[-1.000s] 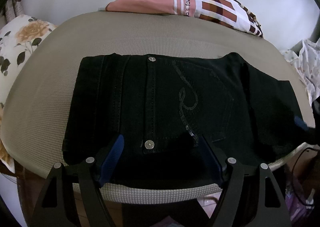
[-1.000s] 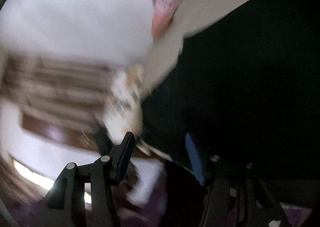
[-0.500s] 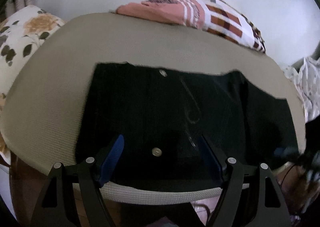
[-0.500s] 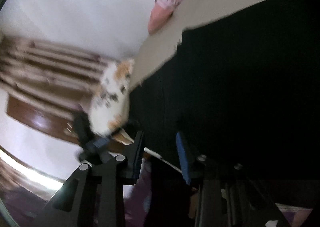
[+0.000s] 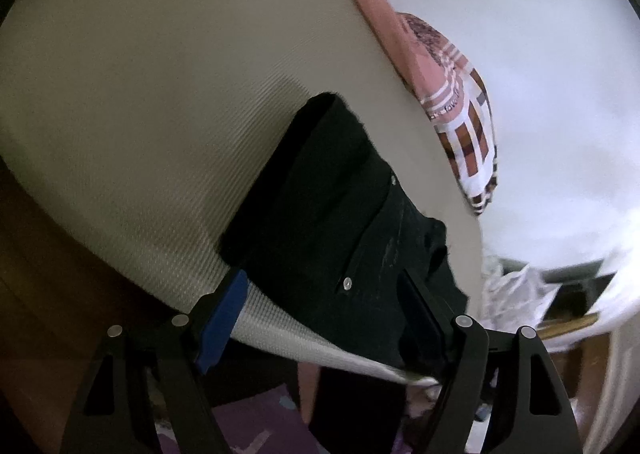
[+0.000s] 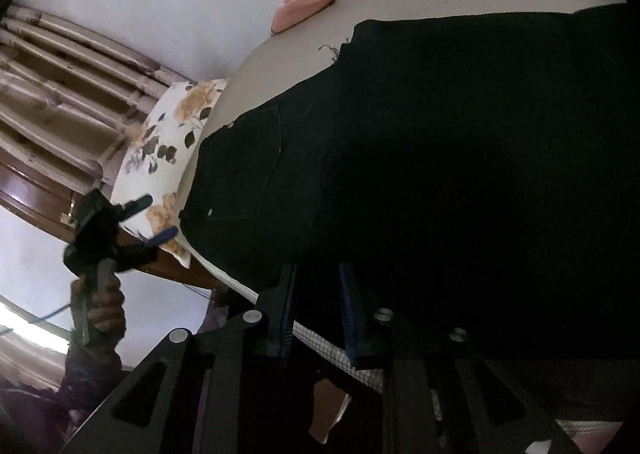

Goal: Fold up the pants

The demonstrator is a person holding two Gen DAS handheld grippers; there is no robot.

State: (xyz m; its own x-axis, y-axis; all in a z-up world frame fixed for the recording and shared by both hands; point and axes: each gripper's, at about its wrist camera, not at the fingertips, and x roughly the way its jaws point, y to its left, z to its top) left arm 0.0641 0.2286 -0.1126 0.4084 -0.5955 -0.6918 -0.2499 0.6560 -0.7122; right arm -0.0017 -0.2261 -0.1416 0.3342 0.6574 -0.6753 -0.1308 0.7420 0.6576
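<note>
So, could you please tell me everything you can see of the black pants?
The black pants look like denim, with stitched seams, a back pocket and small metal rivets. They lie flat, already folded, on the beige woven surface, reaching its near edge. The right gripper is closing at that edge; the left gripper stands open.

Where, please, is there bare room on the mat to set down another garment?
The widest bare stretch of the mat lies left of the black pants in the left view. A narrower strip runs between the pants and the striped cloth. The near edge under the pants is crowded.
</note>
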